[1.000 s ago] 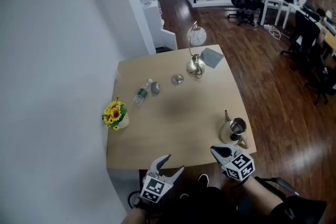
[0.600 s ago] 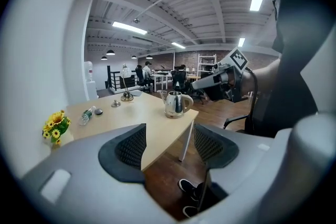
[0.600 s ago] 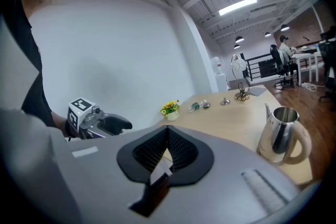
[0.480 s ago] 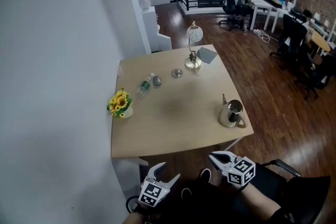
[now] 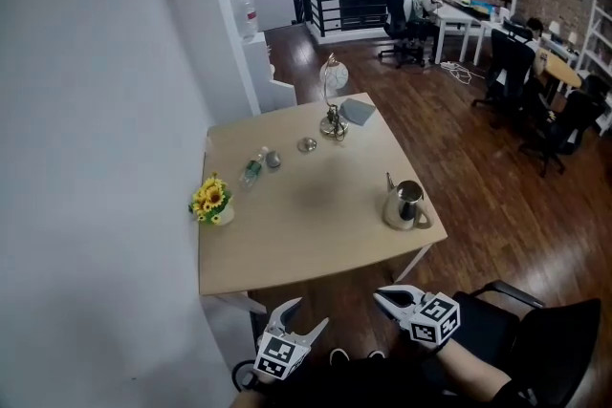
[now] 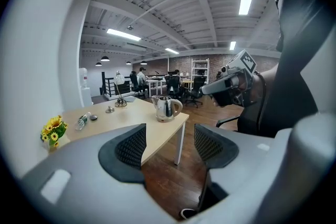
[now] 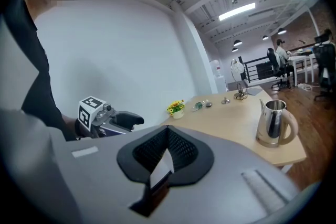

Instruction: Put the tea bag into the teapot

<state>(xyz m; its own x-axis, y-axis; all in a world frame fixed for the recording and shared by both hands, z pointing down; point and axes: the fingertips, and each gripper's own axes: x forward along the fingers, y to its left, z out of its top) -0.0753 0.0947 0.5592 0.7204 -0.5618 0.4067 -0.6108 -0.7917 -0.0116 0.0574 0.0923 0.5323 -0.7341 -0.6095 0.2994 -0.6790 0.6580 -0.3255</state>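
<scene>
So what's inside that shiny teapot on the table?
The shiny steel teapot has no lid on, and only a dark hollow shows inside. Its walls hide the bottom. The white tea bag is pinched in the right claw, not in the pot.

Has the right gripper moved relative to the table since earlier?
Yes: the right gripper, shut on the tea bag, has backed away from the table's near edge.
</scene>
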